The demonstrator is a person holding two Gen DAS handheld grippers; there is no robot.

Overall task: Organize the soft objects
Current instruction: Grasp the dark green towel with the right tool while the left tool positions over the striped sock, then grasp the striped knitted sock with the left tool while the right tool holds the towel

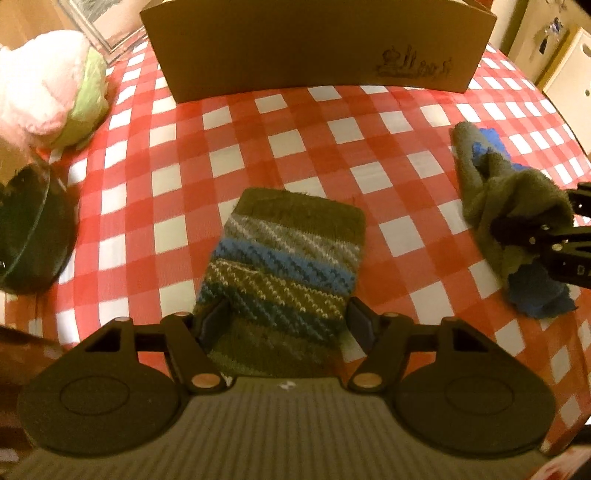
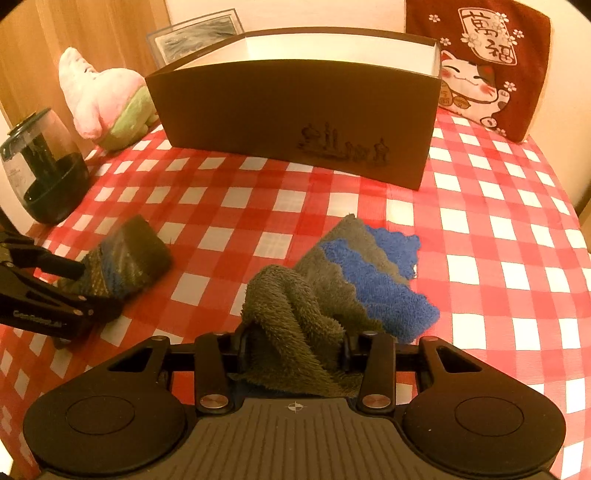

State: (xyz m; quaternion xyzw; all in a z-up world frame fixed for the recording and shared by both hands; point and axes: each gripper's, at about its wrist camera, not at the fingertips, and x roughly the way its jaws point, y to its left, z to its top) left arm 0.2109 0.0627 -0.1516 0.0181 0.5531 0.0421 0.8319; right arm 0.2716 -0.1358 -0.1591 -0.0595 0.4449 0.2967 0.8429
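Note:
A striped knit sock (image 1: 284, 266) lies on the red checked tablecloth (image 1: 295, 147). My left gripper (image 1: 286, 325) has its fingers on either side of the sock's near end, touching both edges. In the right wrist view this sock (image 2: 122, 258) sits at the left with the left gripper (image 2: 79, 284) on it. A grey and blue fuzzy sock (image 2: 332, 284) lies bunched in front of my right gripper (image 2: 293, 347), whose fingers close on its raised grey fold. It also shows in the left wrist view (image 1: 509, 206). A brown cardboard box (image 2: 295, 118) stands open behind.
A pink and green plush toy (image 2: 107, 103) lies at the back left beside the box. A dark glass vessel (image 2: 40, 166) stands at the left edge. A red lucky-cat cushion (image 2: 487, 66) leans at the back right. A framed picture (image 2: 199, 33) stands behind the box.

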